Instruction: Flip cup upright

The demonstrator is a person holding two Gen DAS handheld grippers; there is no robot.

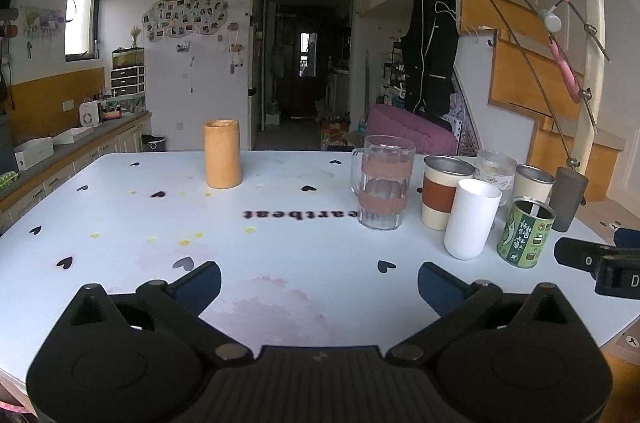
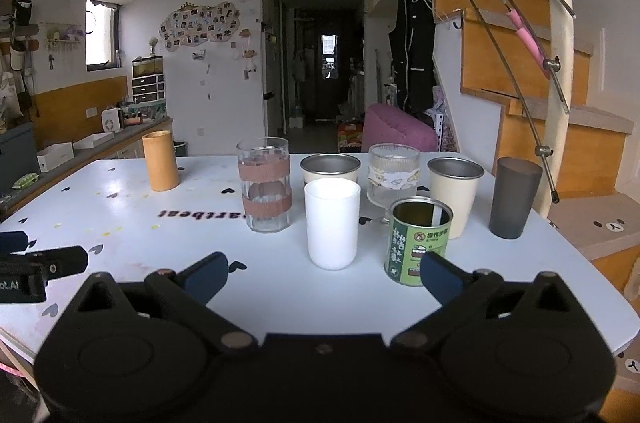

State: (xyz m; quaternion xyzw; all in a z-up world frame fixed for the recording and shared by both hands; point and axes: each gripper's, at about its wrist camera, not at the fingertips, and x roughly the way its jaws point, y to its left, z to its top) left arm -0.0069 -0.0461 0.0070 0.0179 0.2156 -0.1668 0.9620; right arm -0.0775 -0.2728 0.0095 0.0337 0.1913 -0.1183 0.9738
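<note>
A tan wooden cup stands alone at the far left of the white table; it also shows in the right wrist view. A white cup stands rim down near the front, also seen in the left wrist view. A dark grey cup stands rim down at the right. My left gripper is open and empty above the table's near side. My right gripper is open and empty, just short of the white cup and a green tin.
A glass mug with brown bands, two metal-lined cream cups, and a ribbed glass cluster behind the white cup. The left gripper's body shows at the left edge of the right wrist view. A staircase rises at the right.
</note>
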